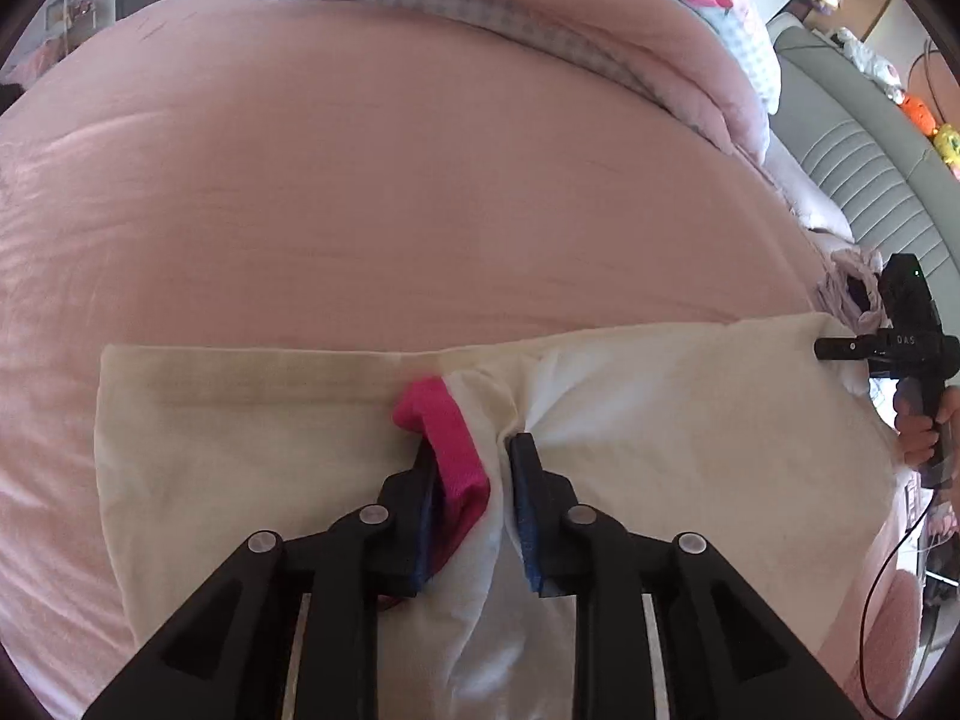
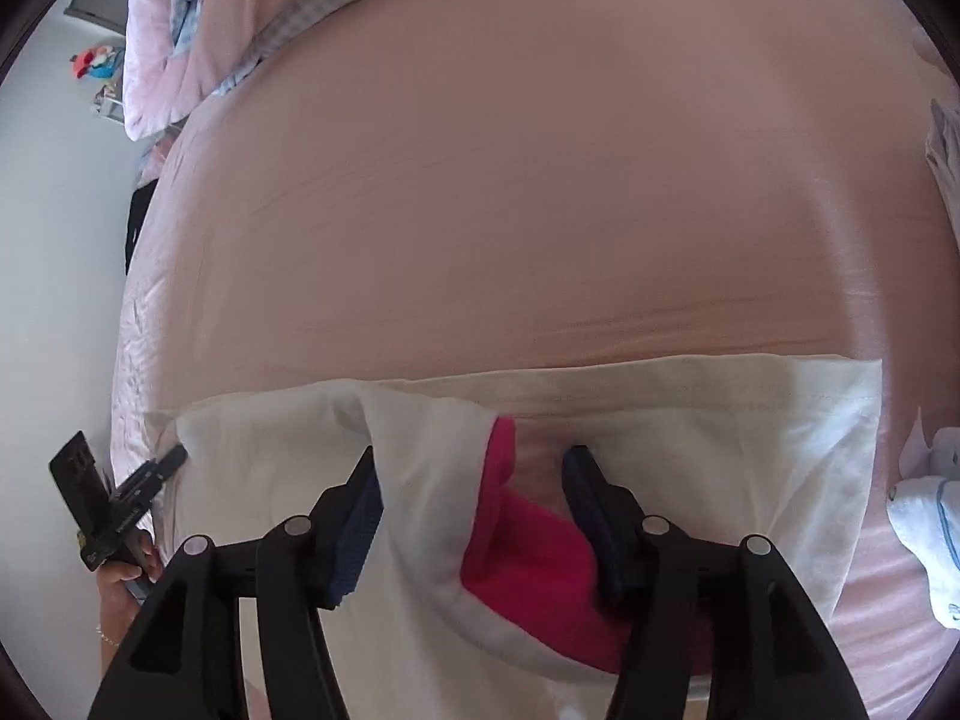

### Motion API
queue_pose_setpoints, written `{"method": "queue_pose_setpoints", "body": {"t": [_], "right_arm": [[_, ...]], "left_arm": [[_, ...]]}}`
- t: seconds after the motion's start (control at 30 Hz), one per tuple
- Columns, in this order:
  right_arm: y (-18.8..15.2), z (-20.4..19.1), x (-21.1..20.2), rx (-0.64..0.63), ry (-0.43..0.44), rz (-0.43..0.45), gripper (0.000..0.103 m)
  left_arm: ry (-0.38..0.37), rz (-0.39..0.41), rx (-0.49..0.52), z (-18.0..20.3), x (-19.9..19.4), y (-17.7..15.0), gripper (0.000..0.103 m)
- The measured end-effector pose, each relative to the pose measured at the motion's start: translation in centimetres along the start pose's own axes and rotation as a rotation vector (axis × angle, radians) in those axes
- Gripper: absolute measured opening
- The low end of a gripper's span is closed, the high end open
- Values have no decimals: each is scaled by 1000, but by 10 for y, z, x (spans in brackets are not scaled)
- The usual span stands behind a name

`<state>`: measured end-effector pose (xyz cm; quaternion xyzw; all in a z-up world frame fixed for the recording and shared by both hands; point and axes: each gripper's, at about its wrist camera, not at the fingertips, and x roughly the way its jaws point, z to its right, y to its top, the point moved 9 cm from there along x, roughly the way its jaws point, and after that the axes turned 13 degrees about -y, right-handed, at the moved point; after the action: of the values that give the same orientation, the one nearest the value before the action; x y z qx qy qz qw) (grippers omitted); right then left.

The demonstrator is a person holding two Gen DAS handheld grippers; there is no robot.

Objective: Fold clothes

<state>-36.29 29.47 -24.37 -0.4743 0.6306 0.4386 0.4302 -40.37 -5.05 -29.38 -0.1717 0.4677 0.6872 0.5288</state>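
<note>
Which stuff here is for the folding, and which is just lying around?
For the folding:
- white garment with the pink collar
- left gripper
- right gripper

Just lying around:
- pink bed sheet
- bunched quilt
- white cloth with blue trim

A garment [image 1: 660, 420] lies spread flat on the bed [image 1: 420, 210], near its front edge, with bare bed behind it. A bunched duvet [image 1: 630, 18] is heaped at the far end of the bed, and a headboard [image 1: 852, 168] stands to the right in the left wrist view. The left gripper [image 1: 474, 456] hangs over the garment's middle with a fold of cloth between its jaws; the right gripper [image 2: 468, 468] stands over the garment beside it, and loose clothes [image 2: 930, 516] lie on the bed right of the garment.
</note>
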Motion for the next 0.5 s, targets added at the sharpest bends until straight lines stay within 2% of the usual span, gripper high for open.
{"method": "queue_pose_setpoints", "body": {"t": [0.03, 0.1, 0.17, 0.2, 0.23, 0.27, 0.33, 0.4, 0.43, 0.5], "right_arm": [[0, -2, -8, 6, -4, 32, 59], [0, -6, -36, -23, -34, 144, 59], [-5, -8, -75, -88, -163, 318, 59], [-10, -10, -95, -127, -233, 408, 59], [-20, -16, -114, -176, -262, 488, 59], [-34, -27, -121, -242, -265, 527, 59], [-62, -48, -102, -398, -327, 488, 59], [-83, -61, -79, -521, -381, 445, 59], [-88, -59, -67, -539, -400, 431, 58], [-79, -54, -47, -460, -385, 405, 58]], "left_arm": [[18, 18, -17, 0, -8, 5, 29], [38, 132, 1, 3, -35, 15, 34], [76, 158, 28, 3, -51, 15, 43], [104, 114, 32, 1, -52, 8, 43], [134, 59, 37, -2, -48, -1, 43], [132, 39, 49, 0, -45, -9, 43], [120, 6, 74, 3, -39, -26, 43], [149, -12, 117, 3, -29, -37, 43], [181, -3, 143, 1, -25, -39, 45], [202, 36, 130, -7, -24, -33, 46]]}}
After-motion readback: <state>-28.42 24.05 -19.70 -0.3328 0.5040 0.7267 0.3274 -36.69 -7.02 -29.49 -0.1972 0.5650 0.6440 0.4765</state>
